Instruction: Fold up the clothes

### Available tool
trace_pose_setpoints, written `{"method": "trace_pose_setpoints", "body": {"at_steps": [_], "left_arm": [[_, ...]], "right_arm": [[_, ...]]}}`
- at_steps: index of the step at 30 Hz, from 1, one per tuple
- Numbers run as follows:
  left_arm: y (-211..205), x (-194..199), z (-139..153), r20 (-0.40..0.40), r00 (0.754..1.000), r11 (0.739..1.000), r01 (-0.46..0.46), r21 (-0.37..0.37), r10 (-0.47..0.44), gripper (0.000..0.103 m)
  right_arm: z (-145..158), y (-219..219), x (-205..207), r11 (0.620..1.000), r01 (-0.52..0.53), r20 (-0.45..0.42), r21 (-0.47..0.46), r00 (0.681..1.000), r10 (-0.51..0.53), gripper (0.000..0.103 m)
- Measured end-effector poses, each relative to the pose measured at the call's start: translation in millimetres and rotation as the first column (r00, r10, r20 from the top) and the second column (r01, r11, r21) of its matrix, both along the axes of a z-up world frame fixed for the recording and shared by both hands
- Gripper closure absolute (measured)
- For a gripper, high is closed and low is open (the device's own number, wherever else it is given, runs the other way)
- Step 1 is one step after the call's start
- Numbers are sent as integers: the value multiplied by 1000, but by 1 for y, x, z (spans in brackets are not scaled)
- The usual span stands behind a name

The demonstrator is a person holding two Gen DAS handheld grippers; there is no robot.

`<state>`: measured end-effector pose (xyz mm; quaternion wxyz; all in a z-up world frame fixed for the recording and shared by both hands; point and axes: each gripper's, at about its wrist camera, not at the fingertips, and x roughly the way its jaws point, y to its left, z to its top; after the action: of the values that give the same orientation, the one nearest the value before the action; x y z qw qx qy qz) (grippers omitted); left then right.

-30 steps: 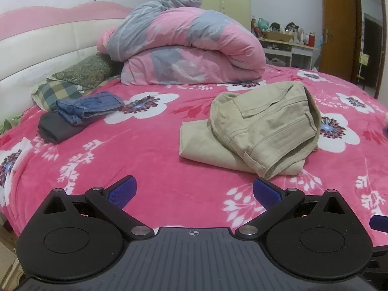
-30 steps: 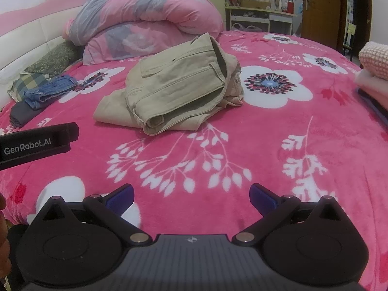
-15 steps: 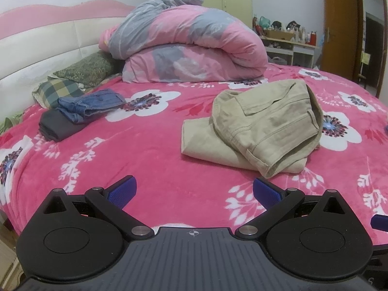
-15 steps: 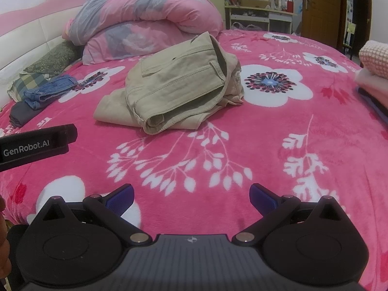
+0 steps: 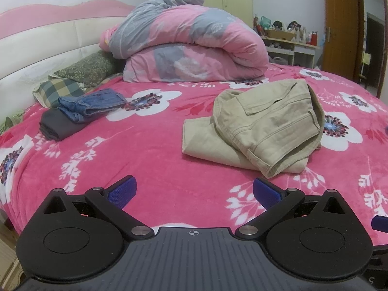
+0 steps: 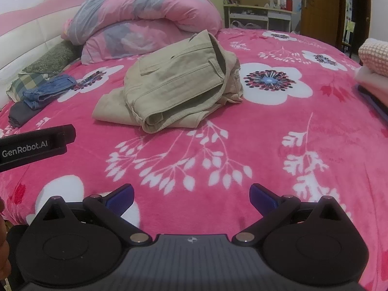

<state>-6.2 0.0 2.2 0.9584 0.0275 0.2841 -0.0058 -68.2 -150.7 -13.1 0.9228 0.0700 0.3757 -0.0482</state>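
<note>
Both tongs hang released over the near edge of the bed (image 5: 150, 145), the left gripper (image 5: 194, 190) and right gripper (image 6: 191, 195) with blue pads spread wide and nothing between them. Khaki trousers (image 5: 264, 126), partly folded, lie mid-bed, well beyond both. Folded jeans (image 5: 92, 101) sit on a dark garment (image 5: 58, 126) near the headboard edge, beside the rolled quilt (image 5: 189, 51).

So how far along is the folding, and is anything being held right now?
Done, by the look of it: folded jeans on a dark garment near the headboard, and folded items at the bed's right edge. In hand: nothing; the left gripper and right gripper are both open above the blanket. Left: the khaki trousers lie only loosely doubled over mid-bed, untouched.
</note>
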Motion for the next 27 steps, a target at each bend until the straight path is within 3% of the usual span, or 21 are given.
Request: {"method": "trace_pose_setpoints", "body": {"at_steps": [24, 27], "left_arm": [[1, 8, -3, -14, 1000, 1000, 2, -1, -2, 0], [3, 10, -6, -7, 1000, 999, 17, -29, -18, 0]], "right_arm": [[-2, -2, 5, 1000, 2, -5, 12, 1000, -2, 0], [-3, -5, 7, 1000, 7, -4, 20, 1000, -7, 0]]}}
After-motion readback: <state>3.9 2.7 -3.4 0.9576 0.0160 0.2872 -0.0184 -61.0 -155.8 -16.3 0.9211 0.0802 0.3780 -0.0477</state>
